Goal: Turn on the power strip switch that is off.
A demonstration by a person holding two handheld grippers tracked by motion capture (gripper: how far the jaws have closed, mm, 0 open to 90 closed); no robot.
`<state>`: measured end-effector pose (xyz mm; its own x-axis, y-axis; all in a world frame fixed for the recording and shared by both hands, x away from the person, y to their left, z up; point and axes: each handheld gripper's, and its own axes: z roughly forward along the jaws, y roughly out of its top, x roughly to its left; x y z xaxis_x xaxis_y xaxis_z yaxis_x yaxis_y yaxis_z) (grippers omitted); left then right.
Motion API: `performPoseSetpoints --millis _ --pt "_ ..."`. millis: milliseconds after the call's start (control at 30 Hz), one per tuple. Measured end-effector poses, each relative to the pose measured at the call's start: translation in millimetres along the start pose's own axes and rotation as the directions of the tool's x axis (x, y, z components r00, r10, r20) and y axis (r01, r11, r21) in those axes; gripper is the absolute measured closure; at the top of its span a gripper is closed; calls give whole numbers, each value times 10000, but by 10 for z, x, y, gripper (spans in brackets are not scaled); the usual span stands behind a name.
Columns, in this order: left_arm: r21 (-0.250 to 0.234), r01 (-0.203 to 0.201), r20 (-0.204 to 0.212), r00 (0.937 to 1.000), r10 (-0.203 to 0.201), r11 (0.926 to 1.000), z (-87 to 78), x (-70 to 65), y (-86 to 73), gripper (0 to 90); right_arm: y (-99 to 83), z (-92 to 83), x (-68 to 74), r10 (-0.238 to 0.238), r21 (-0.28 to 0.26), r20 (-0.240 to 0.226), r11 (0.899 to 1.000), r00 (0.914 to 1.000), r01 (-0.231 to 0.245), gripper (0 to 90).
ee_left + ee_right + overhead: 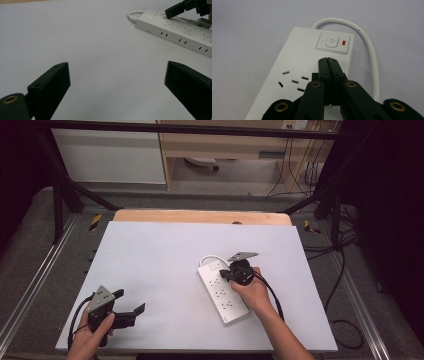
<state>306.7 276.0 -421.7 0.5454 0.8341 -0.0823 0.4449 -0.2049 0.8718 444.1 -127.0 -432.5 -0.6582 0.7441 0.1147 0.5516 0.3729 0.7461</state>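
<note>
Bench [165,265]: white top, wooden strip along the far edge.

Power strip [220,292]: white, lies flat on the right half of the bench, about midway between the far and near edges, set at a diagonal. Its switch end points toward the far edge, its other end toward the near right corner. White cable [209,258] loops out of the switch end and curves back along the strip's side. In the right gripper view the strip's rocker switch [331,41] sits at that end with a small red indicator [344,43] beside it; the first group of socket slots lies next along the top face.

Right gripper [225,275]: held in the person's right hand [252,292], over the switch end of the power strip. Jaws are pressed together with nothing between them. In the right gripper view their tips lie just short of the switch, over the strip's top face; whether they touch it I cannot tell.

Left gripper [131,302]: held in the left hand [92,332] near the near left corner of the bench, well apart from the power strip. Jaws are spread wide, nothing in them; bare bench surface between them in the left gripper view.
</note>
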Motion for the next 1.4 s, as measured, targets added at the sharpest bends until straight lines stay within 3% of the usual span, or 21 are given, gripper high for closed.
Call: performPoseSetpoints --millis 367,1400 --pt "5 14 -8 10000 -14 10000 -1 5 -1 64 -9 -7 14 24 -61 -22 10000 10000 -24 900" --pt "34 -13 2 10000 13 10000 1 5 -3 64 56 -147 62 -77 -1069 -157 9943 9998 59 871"
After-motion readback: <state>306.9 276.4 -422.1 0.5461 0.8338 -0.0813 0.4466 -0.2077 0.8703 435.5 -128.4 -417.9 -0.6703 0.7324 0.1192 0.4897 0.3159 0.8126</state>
